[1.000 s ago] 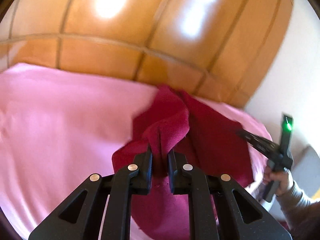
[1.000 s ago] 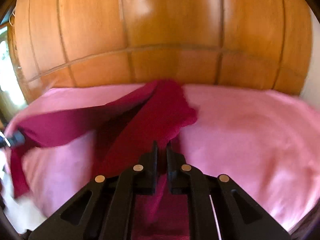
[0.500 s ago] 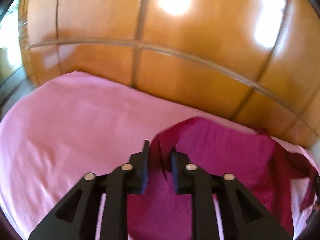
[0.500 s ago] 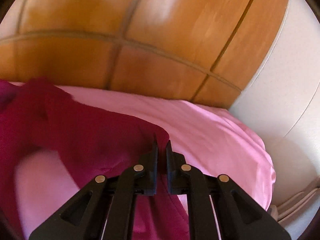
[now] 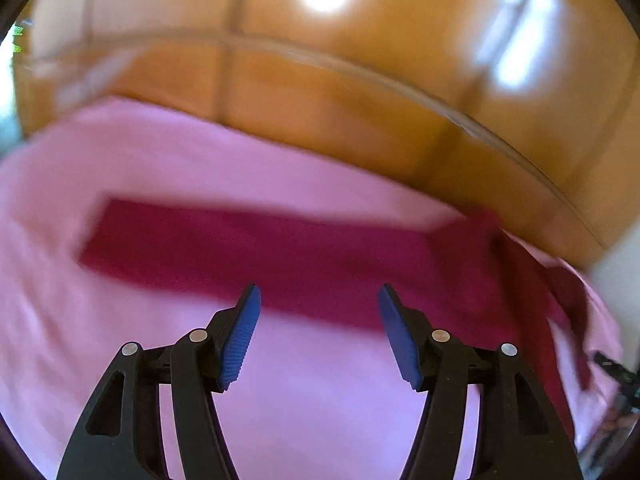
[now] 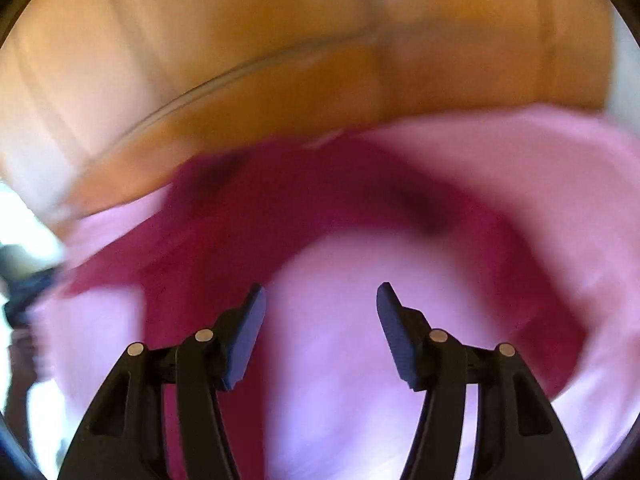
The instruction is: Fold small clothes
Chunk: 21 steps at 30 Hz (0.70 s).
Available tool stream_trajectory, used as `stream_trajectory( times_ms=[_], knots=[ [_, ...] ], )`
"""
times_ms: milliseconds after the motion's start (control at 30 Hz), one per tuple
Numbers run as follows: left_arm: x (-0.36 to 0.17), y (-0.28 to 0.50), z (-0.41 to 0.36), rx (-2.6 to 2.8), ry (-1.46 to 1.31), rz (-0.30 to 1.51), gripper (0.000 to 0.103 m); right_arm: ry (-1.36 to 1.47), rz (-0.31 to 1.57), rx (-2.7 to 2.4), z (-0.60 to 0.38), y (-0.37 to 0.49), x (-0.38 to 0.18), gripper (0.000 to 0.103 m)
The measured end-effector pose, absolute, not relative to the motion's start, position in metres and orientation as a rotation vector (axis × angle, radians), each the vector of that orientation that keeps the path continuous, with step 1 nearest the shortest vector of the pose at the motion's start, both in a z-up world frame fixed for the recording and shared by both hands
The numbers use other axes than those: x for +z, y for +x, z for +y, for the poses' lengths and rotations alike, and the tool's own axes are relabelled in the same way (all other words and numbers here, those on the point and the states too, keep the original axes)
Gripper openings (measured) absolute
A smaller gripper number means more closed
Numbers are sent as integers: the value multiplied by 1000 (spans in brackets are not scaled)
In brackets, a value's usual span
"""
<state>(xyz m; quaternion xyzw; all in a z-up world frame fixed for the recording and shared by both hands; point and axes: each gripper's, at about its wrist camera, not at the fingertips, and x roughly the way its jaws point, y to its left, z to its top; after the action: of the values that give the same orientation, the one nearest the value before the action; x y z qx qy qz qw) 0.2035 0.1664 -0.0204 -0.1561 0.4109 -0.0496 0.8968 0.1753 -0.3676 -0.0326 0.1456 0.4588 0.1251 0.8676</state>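
Crimson garment [image 5: 256,256] is seen spread along the far edge of the pink sheet [image 5: 320,400], soft, light and floppy; it is best pinched at a corner or hem. Left gripper [image 5: 319,312] and right gripper [image 6: 320,312] are opening, nothing between the jaws

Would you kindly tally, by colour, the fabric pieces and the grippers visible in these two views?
Dark red garment: 1
Pink sheet: 1
Black grippers: 2, left gripper and right gripper, both with jaws opening and nothing between them
Total: 4
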Motion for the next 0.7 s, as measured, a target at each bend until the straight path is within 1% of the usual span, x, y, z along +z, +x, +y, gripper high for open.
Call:
stream_trajectory(
  times_ms=[100,167,233,300,333,400,533,600,700],
  knots=[
    [-43,174,128,-285,-374,904,60,398,1123,474,-321,140,-62,48],
    [-57,152,100,-380,-403,950,60,394,1175,522,-300,125,-74,49],
    [-67,148,77,-448,-433,977,58,395,1173,534,-289,116,-78,49],
    [-78,137,58,-507,-474,1005,58,431,1156,559,-287,115,-76,26],
    [-81,133,51,-524,-499,1018,58,442,1154,579,-283,117,-73,10],
    [-87,127,37,-565,-553,1042,58,393,1127,573,-281,119,-64,8],
    [-89,126,18,-635,-609,1058,58,329,993,486,-311,113,-40,7],
    [-90,121,8,-659,-609,1070,58,292,917,369,-341,110,-24,7],
    [-93,111,-11,-691,-608,1083,58,186,861,183,-372,118,-19,7]
  ],
)
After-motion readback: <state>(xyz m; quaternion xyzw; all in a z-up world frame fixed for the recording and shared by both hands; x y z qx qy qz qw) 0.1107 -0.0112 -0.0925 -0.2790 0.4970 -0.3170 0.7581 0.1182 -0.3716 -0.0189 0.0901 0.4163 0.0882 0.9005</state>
